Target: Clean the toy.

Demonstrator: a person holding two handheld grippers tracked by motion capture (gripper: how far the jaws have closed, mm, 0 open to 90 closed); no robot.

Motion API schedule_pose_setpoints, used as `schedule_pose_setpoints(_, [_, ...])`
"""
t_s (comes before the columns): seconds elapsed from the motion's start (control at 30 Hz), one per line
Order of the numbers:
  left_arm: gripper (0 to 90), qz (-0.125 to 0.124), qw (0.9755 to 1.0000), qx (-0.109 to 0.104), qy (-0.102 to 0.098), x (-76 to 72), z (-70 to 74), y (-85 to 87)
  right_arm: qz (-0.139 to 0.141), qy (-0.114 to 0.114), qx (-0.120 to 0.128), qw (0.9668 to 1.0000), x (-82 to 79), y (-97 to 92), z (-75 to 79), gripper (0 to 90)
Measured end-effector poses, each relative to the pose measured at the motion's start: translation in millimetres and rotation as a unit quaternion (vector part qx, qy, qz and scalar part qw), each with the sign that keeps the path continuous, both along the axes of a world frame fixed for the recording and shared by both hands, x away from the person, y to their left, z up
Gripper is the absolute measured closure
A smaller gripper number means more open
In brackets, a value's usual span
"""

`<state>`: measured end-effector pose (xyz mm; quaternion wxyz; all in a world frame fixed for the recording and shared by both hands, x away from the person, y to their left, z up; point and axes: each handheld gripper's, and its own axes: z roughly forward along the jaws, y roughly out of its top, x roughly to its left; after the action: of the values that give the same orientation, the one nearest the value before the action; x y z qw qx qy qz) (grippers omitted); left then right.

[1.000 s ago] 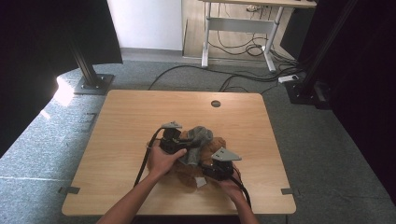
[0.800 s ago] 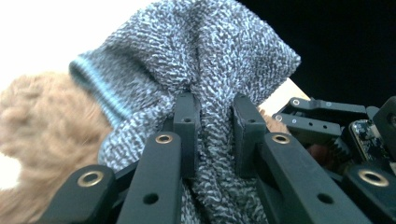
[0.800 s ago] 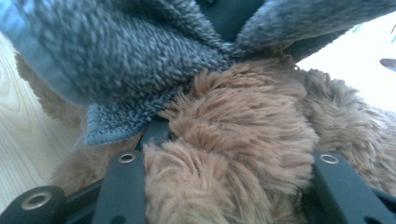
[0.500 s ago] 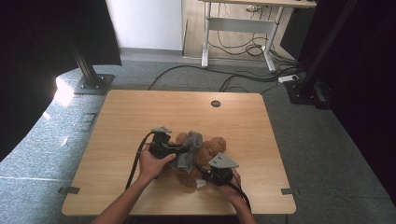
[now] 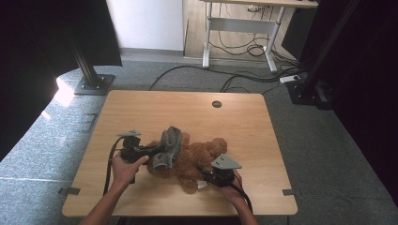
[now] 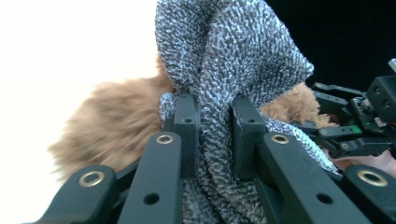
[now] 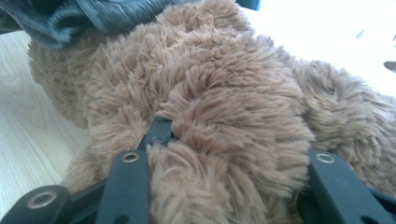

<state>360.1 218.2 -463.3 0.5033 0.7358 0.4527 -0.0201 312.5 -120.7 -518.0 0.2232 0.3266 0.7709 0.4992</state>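
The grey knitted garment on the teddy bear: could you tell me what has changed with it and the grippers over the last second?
The left gripper, shut on the grey knitted garment, has moved left in the high view, drawing the garment along the teddy bear, which now lies stretched out further left. The right gripper has stayed clamped on the bear's plush, and the wooden table is unchanged.

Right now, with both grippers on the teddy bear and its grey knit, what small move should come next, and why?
Probably the left gripper should draw the grey knit garment further off the teddy bear: its jaws are clamped on a fold, while the right gripper pins the fur.
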Motion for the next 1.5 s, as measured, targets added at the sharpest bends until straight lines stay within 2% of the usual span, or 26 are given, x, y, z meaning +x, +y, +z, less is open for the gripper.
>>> schedule_pose_setpoints(0.1, [75.3, 0.015, 0.9999, 0.004, -0.001, -0.2, -1.6, 13.3, -0.001, 0.000, 0.001, 1.0000, 0.3, -0.1, -0.2, 53.4])
schedule_pose_setpoints(0.2, [75.4, 0.035, 0.9992, 0.019, 0.000, 0.3, -5.0, 27.4, -0.002, -0.001, 0.002, 1.0000, 0.6, 0.0, -0.5, 53.4])
schedule_pose_setpoints(0.4, [75.4, 0.057, 0.9976, 0.031, 0.024, 1.9, -24.2, 49.5, -0.004, -0.001, 0.004, 1.0000, 0.5, -0.3, -1.1, 53.5])
schedule_pose_setpoints(0.47, [75.3, 0.057, 0.9976, 0.024, 0.029, 1.3, -28.2, 50.8, -0.004, -0.001, 0.005, 1.0000, 0.7, -0.2, -1.3, 53.5])
schedule_pose_setpoints(0.53, [75.3, 0.056, 0.9977, 0.029, 0.026, 1.0, -29.4, 49.3, -0.004, -0.001, 0.006, 1.0000, 0.8, -0.3, -1.4, 53.5])
schedule_pose_setpoints(0.67, [75.6, 0.053, 0.9966, 0.059, 0.024, 1.4, -34.7, 40.8, -0.004, 0.000, 0.006, 1.0000, 1.0, -0.4, -1.4, 53.5])
schedule_pose_setpoints(0.8, [75.8, 0.055, 0.9950, 0.075, 0.035, 1.5, -44.9, 40.4, -0.004, 0.000, 0.006, 1.0000, 0.9, -0.5, -1.5, 53.6])
schedule_pose_setpoints(0.83, [75.7, 0.053, 0.9938, 0.089, 0.041, 2.2, -49.1, 41.3, -0.004, 0.000, 0.006, 1.0000, 0.9, -0.5, -1.5, 53.6])
schedule_pose_setpoints(0.87, [75.7, 0.053, 0.9932, 0.093, 0.046, 3.0, -52.0, 42.1, -0.004, 0.000, 0.006, 1.0000, 0.9, -0.5, -1.5, 53.6])
schedule_pose_setpoints(0.93, [75.6, 0.054, 0.9942, 0.071, 0.061, 4.9, -58.1, 48.0, -0.005, -0.001, 0.007, 1.0000, 0.7, -0.7, -1.5, 53.6])
schedule_pose_setpoints(0.97, [75.6, 0.055, 0.9949, 0.060, 0.059, 4.4, -57.3, 49.3, -0.004, -0.001, 0.007, 1.0000, 0.6, -0.8, -1.6, 53.6])
schedule_pose_setpoints(1.07, [75.6, 0.057, 0.9968, 0.046, 0.031, 0.8, -41.1, 50.7, -0.005, 0.002, 0.009, 0.9999, 0.8, -1.6, -1.8, 53.5])
schedule_pose_setpoints(1.13, [75.6, 0.056, 0.9983, 0.019, 0.006, -2.0, -22.0, 51.5, -0.005, 0.002, 0.011, 0.9999, 1.4, -1.8, -1.9, 53.5])
schedule_pose_setpoints(1.17, [75.6, 0.052, 0.9986, 0.005, -0.005, -3.3, -12.9, 51.0, -0.005, 0.002, 0.011, 0.9999, 1.4, -1.6, -1.9, 53.5])
schedule_pose_setpoints(1.27, [75.6, 0.037, 0.9987, -0.016, -0.032, -5.9, 9.8, 42.9, -0.006, 0.002, 0.010, 0.9999, 0.9, -1.4, -1.7, 53.5])
schedule_pose_setpoints(1.3, [75.6, 0.037, 0.9987, -0.016, -0.032, -5.9, 9.8, 42.9, -0.006, 0.002, 0.010, 0.9999, 0.9, -1.4, -1.7, 53.5])
schedule_pose_setpoints(1.33, [75.6, 0.022, 0.9982, -0.036, -0.041, -5.9, 21.7, 32.0, -0.006, 0.002, 0.010, 0.9999, 1.0, -1.3, -1.7, 53.5])
schedule_pose_setpoints(1.37, [75.6, 0.011, 0.9979, -0.044, -0.045, -4.9, 27.4, 22.4, -0.006, 0.002, 0.010, 0.9999, 1.0, -1.2, -1.7, 53.5])
schedule_pose_setpoints(1.5, [75.5, -0.021, 0.9976, -0.043, -0.050, 3.4, 35.9, -16.8, -0.005, 0.001, 0.011, 0.9999, 0.5, -0.7, -1.6, 53.5])
